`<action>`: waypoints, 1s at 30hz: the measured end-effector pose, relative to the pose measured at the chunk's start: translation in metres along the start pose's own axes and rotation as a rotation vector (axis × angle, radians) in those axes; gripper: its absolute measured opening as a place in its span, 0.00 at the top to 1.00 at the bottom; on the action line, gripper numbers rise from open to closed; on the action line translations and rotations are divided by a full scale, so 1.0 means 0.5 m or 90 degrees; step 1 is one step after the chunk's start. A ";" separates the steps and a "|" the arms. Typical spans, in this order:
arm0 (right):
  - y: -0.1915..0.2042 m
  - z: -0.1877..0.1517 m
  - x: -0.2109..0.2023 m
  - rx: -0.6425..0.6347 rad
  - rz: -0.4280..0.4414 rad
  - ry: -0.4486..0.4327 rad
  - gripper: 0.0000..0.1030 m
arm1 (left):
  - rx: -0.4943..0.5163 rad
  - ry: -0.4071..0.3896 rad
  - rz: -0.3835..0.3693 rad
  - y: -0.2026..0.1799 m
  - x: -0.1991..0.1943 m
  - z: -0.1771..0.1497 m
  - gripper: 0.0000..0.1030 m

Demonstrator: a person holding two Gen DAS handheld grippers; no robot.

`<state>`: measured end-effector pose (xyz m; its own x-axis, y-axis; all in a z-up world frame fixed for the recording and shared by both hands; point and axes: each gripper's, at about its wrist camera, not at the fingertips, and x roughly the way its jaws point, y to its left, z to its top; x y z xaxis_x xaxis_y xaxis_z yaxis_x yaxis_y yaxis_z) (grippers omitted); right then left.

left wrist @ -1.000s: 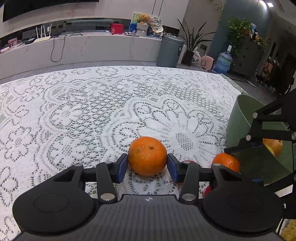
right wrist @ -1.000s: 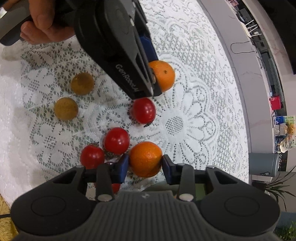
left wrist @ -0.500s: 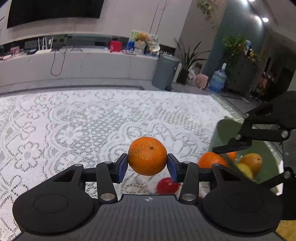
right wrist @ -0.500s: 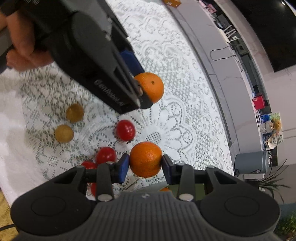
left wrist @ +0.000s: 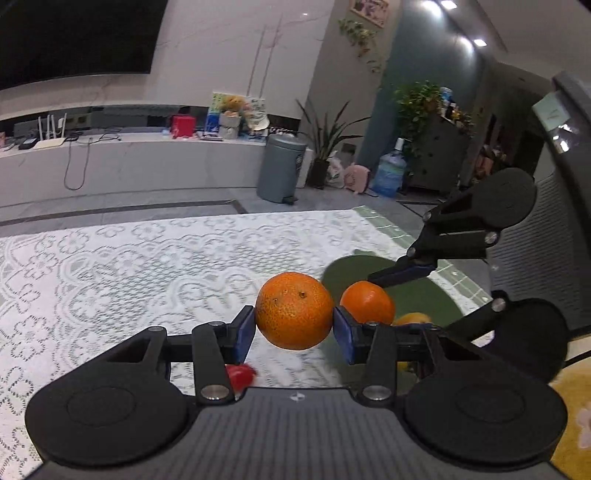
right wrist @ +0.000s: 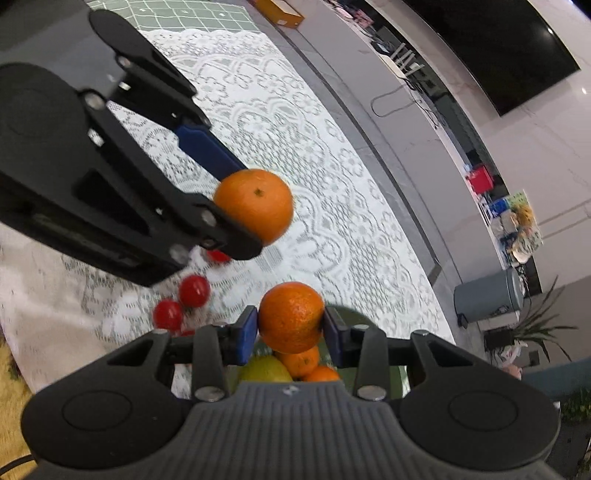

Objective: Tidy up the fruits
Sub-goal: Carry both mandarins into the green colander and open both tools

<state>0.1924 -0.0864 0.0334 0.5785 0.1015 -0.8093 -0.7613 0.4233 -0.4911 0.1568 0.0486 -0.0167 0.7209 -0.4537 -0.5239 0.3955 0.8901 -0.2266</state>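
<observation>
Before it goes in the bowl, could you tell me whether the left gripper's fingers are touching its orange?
Touching: the left wrist view shows both blue fingers pressed against the orange, held clear of the lace cloth.

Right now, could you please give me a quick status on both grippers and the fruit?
Left gripper shut on an orange. Right gripper shut on another orange, above the green bowl. Tomatoes on the cloth. Nothing blocking.

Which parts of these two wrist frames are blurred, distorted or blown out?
Left wrist view: held orange sharp, tomato below smeared, ceiling spots flare, fisheye bends the counter. Right wrist view: tomatoes and lace cloth at lower left motion-blurred, its orange crisp, horizon strongly curved.
</observation>
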 end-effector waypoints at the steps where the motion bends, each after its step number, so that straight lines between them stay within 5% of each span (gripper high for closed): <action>1: -0.003 -0.009 -0.003 0.003 -0.002 0.002 0.65 | 0.003 -0.001 -0.005 -0.009 0.000 0.002 0.50; 14: -0.063 -0.142 -0.029 0.085 -0.008 0.029 0.65 | 0.092 0.059 -0.058 -0.153 0.053 0.012 0.50; 30: -0.094 -0.216 0.038 0.148 0.024 0.039 0.65 | 0.151 0.186 -0.016 -0.189 0.168 -0.006 0.50</action>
<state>0.2077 -0.2015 0.0063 0.5266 0.0691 -0.8473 -0.6898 0.6172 -0.3784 0.1784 -0.0734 -0.0419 0.5304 -0.4133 -0.7401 0.5563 0.8285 -0.0641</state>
